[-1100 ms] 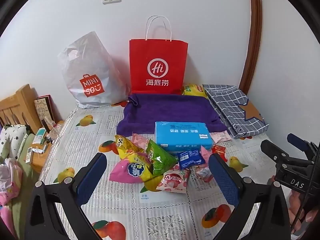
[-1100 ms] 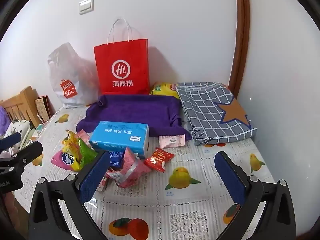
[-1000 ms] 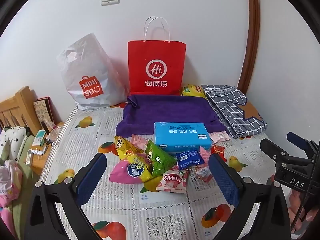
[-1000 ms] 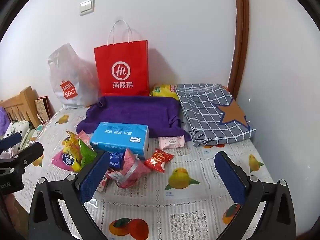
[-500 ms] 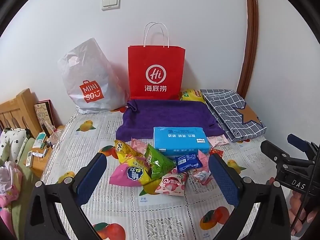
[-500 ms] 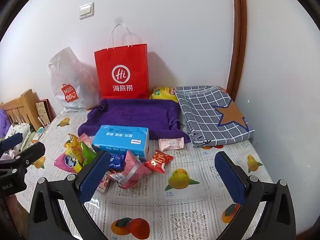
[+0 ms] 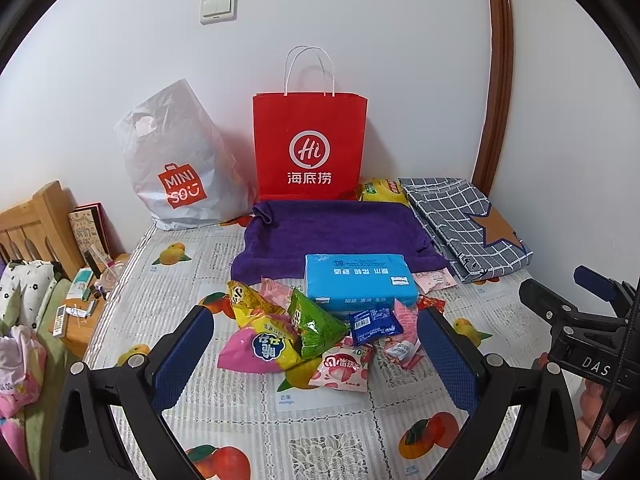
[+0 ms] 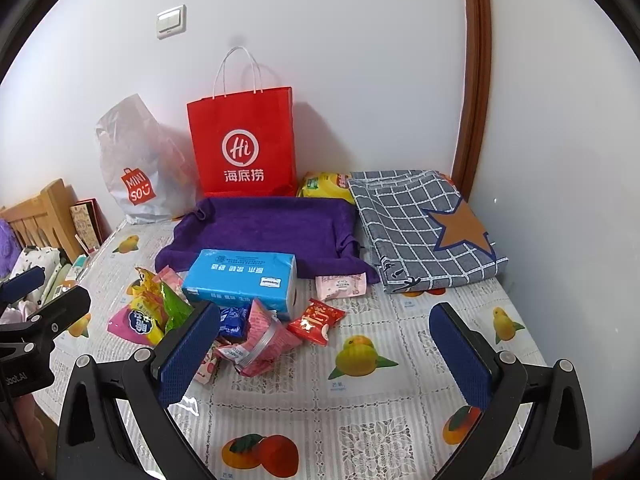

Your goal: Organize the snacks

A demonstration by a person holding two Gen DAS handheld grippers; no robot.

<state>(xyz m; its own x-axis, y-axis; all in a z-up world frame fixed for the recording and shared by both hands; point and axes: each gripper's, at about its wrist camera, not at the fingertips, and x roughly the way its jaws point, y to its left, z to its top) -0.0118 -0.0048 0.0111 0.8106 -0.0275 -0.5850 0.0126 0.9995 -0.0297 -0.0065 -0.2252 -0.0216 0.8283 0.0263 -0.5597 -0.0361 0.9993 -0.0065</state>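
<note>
A heap of snack packets [image 7: 304,336] lies on the fruit-print tablecloth [image 7: 320,432], in front of a blue tissue pack [image 7: 356,284]. It holds a pink bag [image 7: 256,350], a green bag [image 7: 314,322] and a small blue packet [image 7: 374,322]. In the right wrist view the heap [image 8: 224,320] lies at left, with a red packet [image 8: 316,320] and a pink packet [image 8: 340,285] apart. My left gripper [image 7: 316,354] is open and empty, just short of the heap. My right gripper [image 8: 326,344] is open and empty above the cloth.
A red paper bag [image 7: 310,144], a white Miniso bag [image 7: 176,164] and a yellow packet [image 7: 382,190] stand against the back wall. A purple towel [image 7: 336,228] and a folded checked cloth [image 7: 468,224] lie behind the tissue pack. A wooden headboard [image 7: 36,220] and clutter are at left.
Both grippers have drawn back and risen slightly, so the table items sit a little lower and farther in view. Nothing was picked up.
</note>
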